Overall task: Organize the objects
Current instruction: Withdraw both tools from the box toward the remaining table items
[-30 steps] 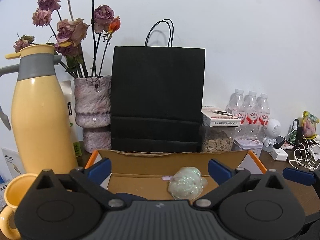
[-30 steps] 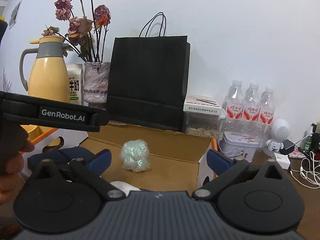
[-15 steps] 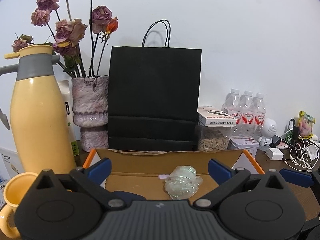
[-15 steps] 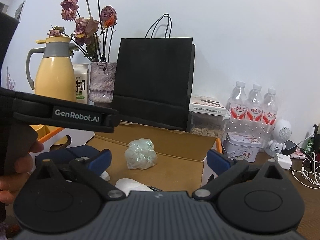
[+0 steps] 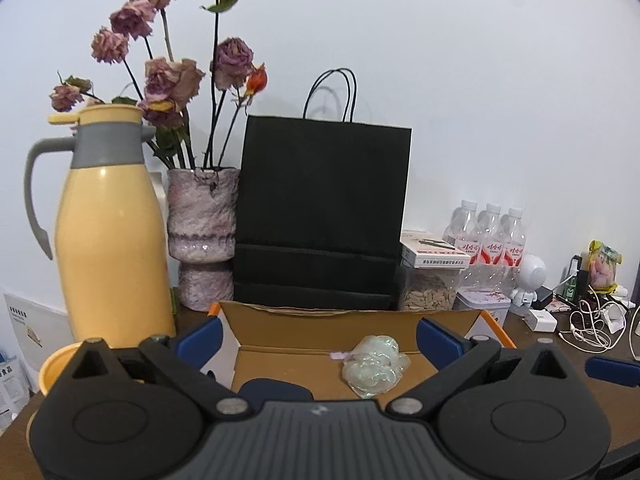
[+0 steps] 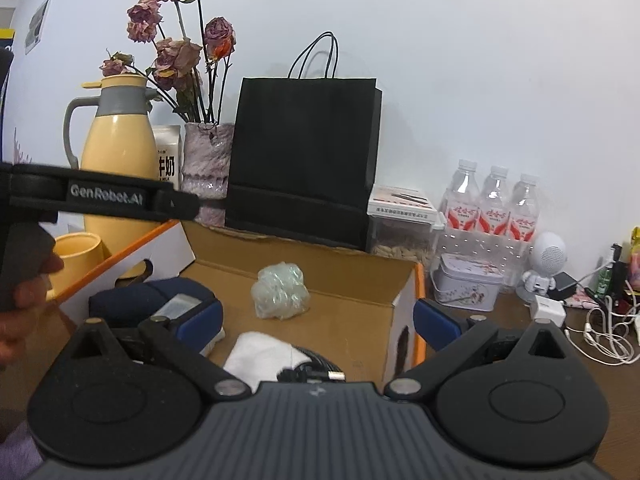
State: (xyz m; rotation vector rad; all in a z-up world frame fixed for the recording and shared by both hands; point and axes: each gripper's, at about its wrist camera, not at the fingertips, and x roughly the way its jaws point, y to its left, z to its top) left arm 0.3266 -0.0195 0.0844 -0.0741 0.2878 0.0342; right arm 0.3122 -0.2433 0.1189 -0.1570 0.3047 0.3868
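the left gripper (image 5: 318, 344) is held with its blue fingers wide apart and nothing between them, just above the near edge of the open cardboard box (image 5: 360, 322). the right gripper (image 6: 318, 320) is likewise spread and empty, over the right half of the same box (image 6: 352, 292). inside the box a crumpled clear plastic bundle (image 6: 282, 290) is seen resting on the floor toward the back wall, with a dark blue pouch (image 6: 160, 296) at the left, and a folded white cloth (image 6: 266, 356) and a dark cable end (image 6: 316, 372) nearer the front. outside, to the right, a small tin (image 6: 466, 282), a white charger (image 6: 550, 310) and tangled white cables (image 6: 608, 332) are left lying on the brown table (image 6: 500, 320). behind the box a black paper bag (image 5: 324, 216), a yellow jug (image 5: 108, 232) and a vase of dried roses (image 5: 202, 236) are stood against the wall. the step in hand is judged to be the choice of the next loose item. for it to be done well, one gripper should be lowered squarely over a single object, the fingers kept clear of the box wall and flaps, and the soft bundle should not be crushed or dragged by a passing finger.
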